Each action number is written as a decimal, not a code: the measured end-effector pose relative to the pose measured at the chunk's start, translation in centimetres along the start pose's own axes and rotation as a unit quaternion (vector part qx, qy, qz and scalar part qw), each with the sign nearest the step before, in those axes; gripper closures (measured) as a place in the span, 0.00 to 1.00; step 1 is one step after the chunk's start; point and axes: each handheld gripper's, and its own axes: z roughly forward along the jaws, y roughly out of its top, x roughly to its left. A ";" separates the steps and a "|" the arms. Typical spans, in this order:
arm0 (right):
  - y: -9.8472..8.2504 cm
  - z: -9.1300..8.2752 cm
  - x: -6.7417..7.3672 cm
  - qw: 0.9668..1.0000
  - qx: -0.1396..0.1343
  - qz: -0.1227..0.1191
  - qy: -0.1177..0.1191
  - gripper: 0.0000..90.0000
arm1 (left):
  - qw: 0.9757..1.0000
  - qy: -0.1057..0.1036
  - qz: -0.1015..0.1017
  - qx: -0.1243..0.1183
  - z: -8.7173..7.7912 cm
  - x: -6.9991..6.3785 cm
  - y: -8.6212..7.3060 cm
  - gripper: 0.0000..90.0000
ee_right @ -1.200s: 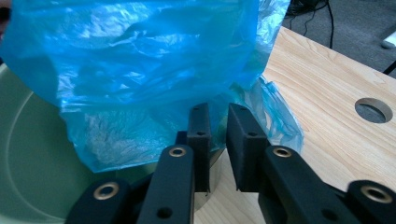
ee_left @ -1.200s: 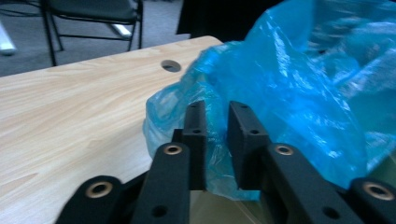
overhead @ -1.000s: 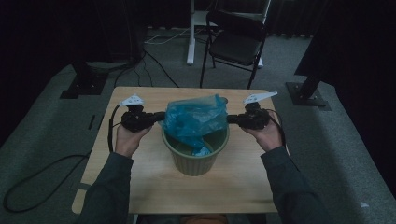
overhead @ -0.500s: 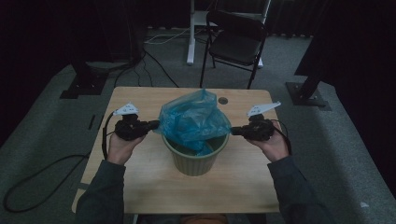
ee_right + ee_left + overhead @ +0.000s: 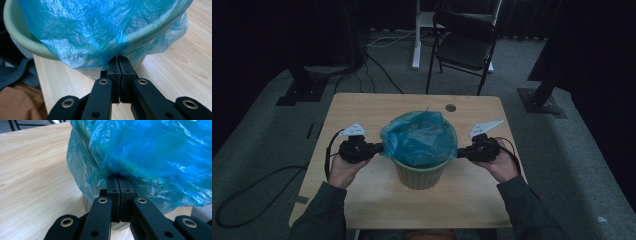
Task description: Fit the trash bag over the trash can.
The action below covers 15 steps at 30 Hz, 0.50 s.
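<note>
High view, crinkled translucent blue bag (image 5: 419,140), draped over pale green bin (image 5: 419,175)

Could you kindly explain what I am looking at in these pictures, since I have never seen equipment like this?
A person sits at a wooden table, holding a hand-held clamp tool in each hand. One picture looks down from above; the other two come from cameras riding on the tools, looking along their black jaws. On the table stands a pale green bin with a blue plastic bag inside. The left gripper and right gripper each pinch the bag's edge on opposite sides, jaws shut, stretching it over the rim.
</note>
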 end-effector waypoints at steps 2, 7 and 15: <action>0.1 0.1 -0.2 1.000 -0.002 0.003 -0.002 0.99 | 1.000 0.003 -0.005 -0.003 0.2 0.2 0.1 0.99; 0.6 0.5 -1.1 1.000 -0.008 0.011 -0.017 0.99 | 1.000 0.015 -0.016 -0.010 1.0 1.1 0.6 0.99; 0.7 1.9 -2.5 0.999 0.001 0.029 -0.034 0.97 | 0.999 0.031 -0.026 -0.002 2.2 2.0 0.5 0.94</action>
